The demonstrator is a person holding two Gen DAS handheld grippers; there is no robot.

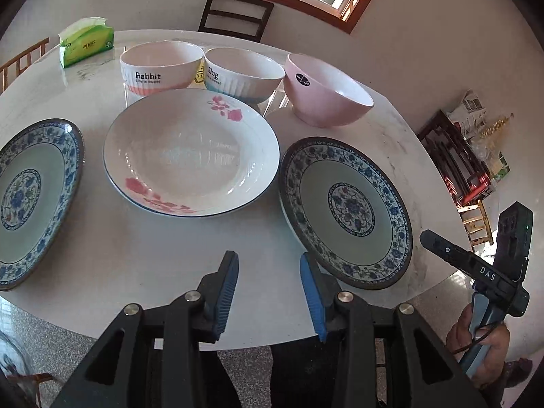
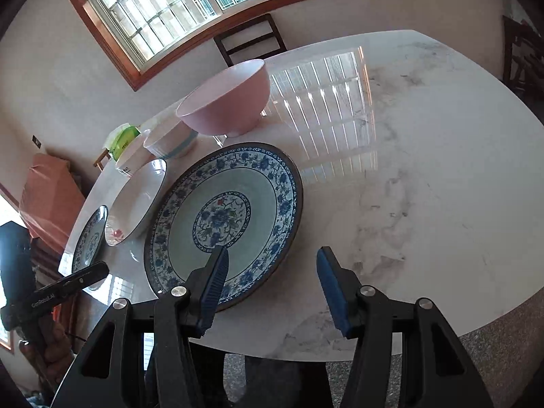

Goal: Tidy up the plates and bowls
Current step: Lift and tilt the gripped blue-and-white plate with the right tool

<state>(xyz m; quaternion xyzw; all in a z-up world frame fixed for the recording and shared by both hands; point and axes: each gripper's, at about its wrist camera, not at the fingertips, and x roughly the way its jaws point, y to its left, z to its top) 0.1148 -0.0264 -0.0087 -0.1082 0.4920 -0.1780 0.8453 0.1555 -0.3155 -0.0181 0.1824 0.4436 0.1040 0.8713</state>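
Note:
A white deep plate with pink flowers (image 1: 192, 151) lies mid-table between two blue-patterned plates, one at the left (image 1: 32, 197) and one at the right (image 1: 345, 212). Behind stand a Rabbit bowl (image 1: 159, 68), a Dog bowl (image 1: 243, 74) and a pink bowl (image 1: 324, 91). My left gripper (image 1: 268, 261) is open and empty above the table's near edge. My right gripper (image 2: 272, 258) is open and empty, its left finger over the right blue plate's (image 2: 224, 210) near rim. The pink bowl (image 2: 226, 100) stands beyond it.
A green tissue pack (image 1: 86, 42) sits at the far left of the white marble table (image 1: 142, 258). A dark chair (image 1: 236, 15) stands behind the table under the window. Shelves with clutter (image 1: 465, 156) stand at the right. The right gripper's body (image 1: 489, 272) shows off the table's right edge.

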